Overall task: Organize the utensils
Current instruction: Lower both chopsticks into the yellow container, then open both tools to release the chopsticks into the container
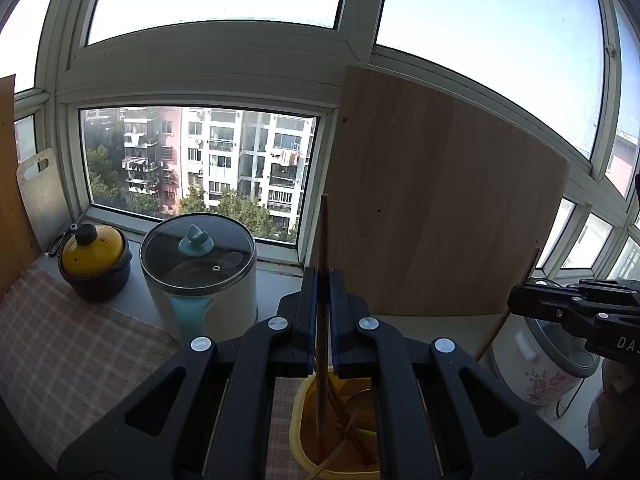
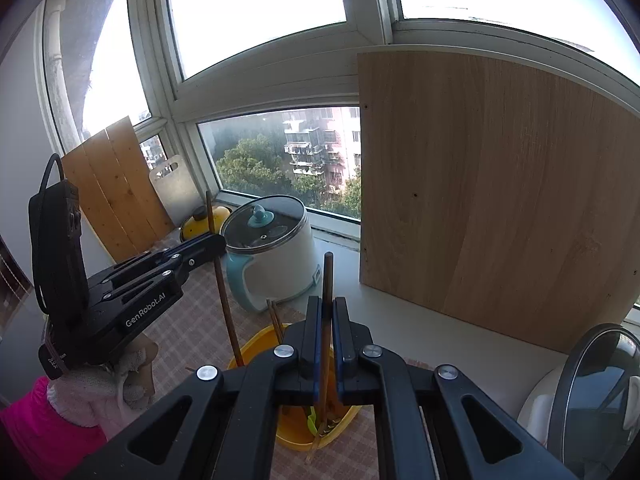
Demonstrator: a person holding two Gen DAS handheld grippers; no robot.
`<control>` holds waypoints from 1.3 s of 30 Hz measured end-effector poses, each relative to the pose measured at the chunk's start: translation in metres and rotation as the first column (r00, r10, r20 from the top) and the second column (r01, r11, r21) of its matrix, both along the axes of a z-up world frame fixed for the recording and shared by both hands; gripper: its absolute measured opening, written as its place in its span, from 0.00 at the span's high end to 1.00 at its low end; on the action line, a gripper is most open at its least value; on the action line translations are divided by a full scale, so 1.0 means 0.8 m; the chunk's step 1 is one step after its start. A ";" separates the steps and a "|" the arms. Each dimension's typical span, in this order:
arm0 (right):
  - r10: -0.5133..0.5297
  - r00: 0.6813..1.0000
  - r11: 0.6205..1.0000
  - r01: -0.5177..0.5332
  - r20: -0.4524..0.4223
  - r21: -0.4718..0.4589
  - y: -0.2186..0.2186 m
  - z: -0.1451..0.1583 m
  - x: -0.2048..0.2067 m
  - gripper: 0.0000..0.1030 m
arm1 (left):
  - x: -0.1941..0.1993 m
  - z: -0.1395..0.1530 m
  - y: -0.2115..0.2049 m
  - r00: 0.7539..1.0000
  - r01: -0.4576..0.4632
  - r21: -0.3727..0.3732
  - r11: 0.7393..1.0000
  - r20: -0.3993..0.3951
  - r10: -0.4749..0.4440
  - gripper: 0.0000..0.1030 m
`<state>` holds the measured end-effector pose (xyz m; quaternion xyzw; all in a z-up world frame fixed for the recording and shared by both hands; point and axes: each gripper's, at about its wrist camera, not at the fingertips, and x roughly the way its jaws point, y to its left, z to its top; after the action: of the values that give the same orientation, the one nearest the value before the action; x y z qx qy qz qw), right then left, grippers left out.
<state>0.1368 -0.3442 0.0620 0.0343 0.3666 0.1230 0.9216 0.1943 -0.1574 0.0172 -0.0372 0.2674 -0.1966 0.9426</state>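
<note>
Both grippers, left gripper (image 1: 323,280) and right gripper (image 2: 327,308), clench one chopstick (image 1: 322,240) each mid-shaft over the yellow tub (image 2: 256,346) of utensils; light, stiff, likely slippery sticks.

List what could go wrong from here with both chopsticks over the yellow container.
1. Both the left gripper and right gripper pinch thin chopsticks; one could twist or slip.
2. The yellow container already holds crossed sticks, which may block entry or tip it.
</note>
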 end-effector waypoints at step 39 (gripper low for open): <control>-0.018 0.998 0.998 0.014 -0.058 -0.055 0.025 -0.045 -0.018 0.73 | -0.073 -0.003 0.041 0.996 0.053 0.022 0.998 -0.070 -0.052 0.92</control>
<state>0.1227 -0.3245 0.0258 0.0156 0.3965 0.1045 0.9119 0.1356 -0.1245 0.0150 -0.0257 0.3031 -0.2167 0.9276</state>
